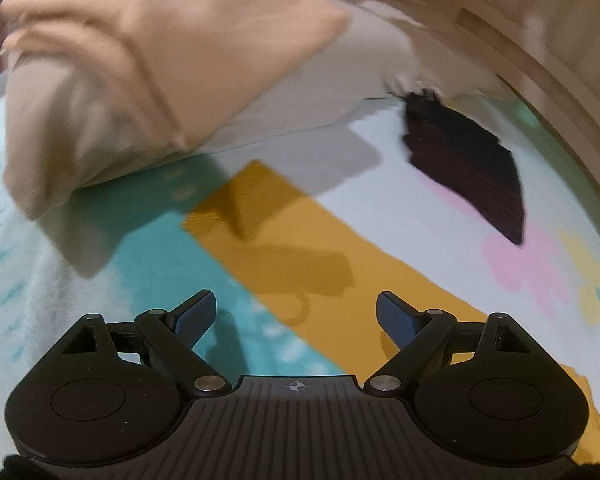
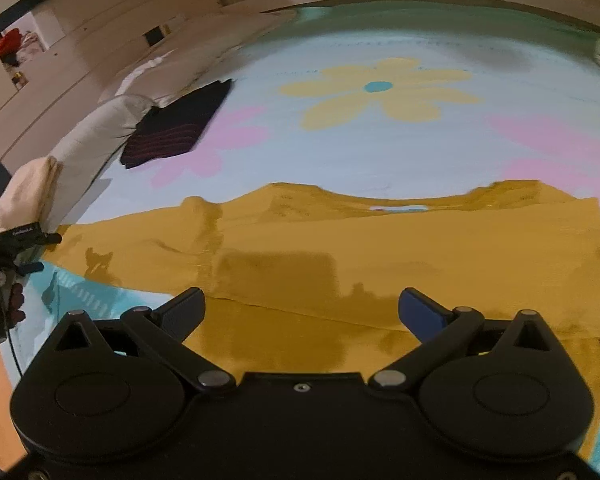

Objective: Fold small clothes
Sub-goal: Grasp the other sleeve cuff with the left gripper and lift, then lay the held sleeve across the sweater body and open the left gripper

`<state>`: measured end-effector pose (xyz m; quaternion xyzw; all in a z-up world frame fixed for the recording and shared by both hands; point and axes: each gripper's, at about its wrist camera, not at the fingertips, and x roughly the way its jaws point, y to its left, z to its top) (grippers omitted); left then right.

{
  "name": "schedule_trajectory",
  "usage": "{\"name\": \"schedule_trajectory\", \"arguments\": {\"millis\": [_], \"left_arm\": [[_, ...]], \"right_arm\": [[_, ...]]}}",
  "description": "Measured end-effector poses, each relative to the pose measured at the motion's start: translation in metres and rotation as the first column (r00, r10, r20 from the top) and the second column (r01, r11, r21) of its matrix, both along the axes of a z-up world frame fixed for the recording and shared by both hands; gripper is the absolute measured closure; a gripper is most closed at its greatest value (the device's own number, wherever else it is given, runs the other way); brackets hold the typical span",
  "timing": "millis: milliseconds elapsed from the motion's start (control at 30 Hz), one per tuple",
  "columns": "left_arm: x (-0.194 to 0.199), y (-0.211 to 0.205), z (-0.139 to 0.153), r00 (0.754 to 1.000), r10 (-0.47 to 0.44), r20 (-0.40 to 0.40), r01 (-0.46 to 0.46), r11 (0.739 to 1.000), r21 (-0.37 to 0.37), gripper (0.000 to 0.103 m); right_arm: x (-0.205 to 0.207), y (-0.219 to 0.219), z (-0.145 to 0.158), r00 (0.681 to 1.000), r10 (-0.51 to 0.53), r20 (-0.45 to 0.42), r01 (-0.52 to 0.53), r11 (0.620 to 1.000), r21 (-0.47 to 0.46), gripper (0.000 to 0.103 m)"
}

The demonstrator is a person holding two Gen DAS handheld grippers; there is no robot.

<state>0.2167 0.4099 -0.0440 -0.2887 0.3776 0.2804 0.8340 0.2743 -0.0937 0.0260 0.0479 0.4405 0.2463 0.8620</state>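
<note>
Right wrist view, from left: at the left edge the left gripper (image 2: 40,252) is seen, with small white writing on it, too small to read. Upper left lie a beige pillow (image 2: 24,196) and a dark striped folded garment (image 2: 176,128). The mustard shirt (image 2: 380,248) is spread across the middle on the flowered blanket (image 2: 380,140). Right gripper (image 2: 302,312) at bottom: jaws wide, nothing betw. them. Left wrist view: jaws also wide, empty, above the shirt's edge.
</note>
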Motion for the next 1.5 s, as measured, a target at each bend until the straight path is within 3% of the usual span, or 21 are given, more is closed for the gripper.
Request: {"name": "schedule_trajectory", "arguments": {"millis": [100, 167, 200, 400, 433, 500, 533, 567, 633, 733, 933, 1033, 1200, 1300, 1500], "left_arm": [[-0.003, 0.015, -0.007, 0.999, 0.025, 0.022, -0.024, 0.999, -0.03, 0.013], [-0.005, 0.022, -0.009, 0.997, 0.039, 0.066, -0.036, 0.998, -0.049, 0.002], [-0.003, 0.025, -0.009, 0.996, 0.046, 0.078, -0.041, 0.997, -0.058, 0.001], [0.016, 0.024, -0.013, 0.996, 0.028, 0.085, -0.03, 0.999, 0.023, 0.002], [0.017, 0.023, -0.013, 0.996, 0.027, 0.085, -0.03, 0.999, 0.041, 0.007], [0.016, 0.02, -0.01, 0.995, 0.064, 0.075, -0.07, 0.994, 0.081, 0.051], [0.017, 0.02, -0.009, 0.996, 0.077, 0.051, -0.081, 0.993, 0.083, 0.098], [0.018, 0.021, -0.009, 0.996, 0.084, 0.032, -0.086, 0.995, 0.058, 0.097], [0.014, 0.017, -0.005, 0.994, 0.087, 0.068, -0.09, 0.996, 0.029, 0.098], [0.021, -0.003, 0.012, 0.996, 0.064, 0.068, -0.069, 0.995, 0.078, 0.098], [0.039, -0.074, 0.069, 0.985, -0.076, 0.157, 0.055, 0.989, 0.135, 0.098], [0.051, -0.129, 0.095, 0.961, -0.194, 0.2, 0.159, 0.972, 0.175, 0.098], [0.072, -0.229, 0.115, 0.886, -0.387, 0.255, 0.349, 0.919, 0.184, 0.098], [0.086, -0.284, 0.11, 0.841, -0.474, 0.261, 0.446, 0.881, 0.161, 0.098], [0.098, -0.372, 0.075, 0.767, -0.6, 0.225, 0.593, 0.798, 0.105, 0.098]], "right_arm": [[-0.001, 0.008, 0.001, 1.0, 0.017, -0.002, -0.017, 1.0, 0.008, 0.0], [-0.001, 0.013, 0.001, 1.0, 0.029, -0.001, -0.029, 1.0, 0.01, 0.0], [-0.001, 0.015, 0.001, 0.999, 0.032, -0.002, -0.032, 0.999, 0.013, 0.0], [0.0, 0.02, 0.0, 0.999, 0.049, -0.009, -0.048, 0.998, 0.029, 0.0], [0.0, 0.019, -0.001, 0.999, 0.05, -0.012, -0.05, 0.998, 0.031, 0.0], [-0.001, 0.018, -0.002, 0.998, 0.057, -0.016, -0.057, 0.998, 0.032, 0.0], [-0.001, 0.017, -0.002, 0.998, 0.06, -0.019, -0.06, 0.998, 0.032, 0.0], [0.0, 0.016, -0.003, 0.998, 0.06, -0.021, -0.059, 0.998, 0.029, 0.0], [0.0, 0.014, -0.004, 0.998, 0.056, -0.025, -0.055, 0.998, 0.026, 0.0], [0.002, 0.007, -0.004, 0.999, 0.045, -0.03, -0.043, 0.998, 0.034, 0.0], [0.005, -0.018, 0.002, 1.0, -0.021, -0.022, 0.022, 0.998, 0.051, 0.0], [0.007, -0.04, 0.006, 0.997, -0.073, -0.023, 0.074, 0.994, 0.076, 0.0], [0.007, -0.06, 0.008, 0.994, -0.112, -0.018, 0.113, 0.989, 0.091, 0.0], [0.007, -0.075, 0.01, 0.989, -0.144, -0.017, 0.145, 0.983, 0.109, 0.0], [0.009, -0.103, 0.007, 0.978, -0.205, -0.032, 0.207, 0.97, 0.126, 0.0]]}}
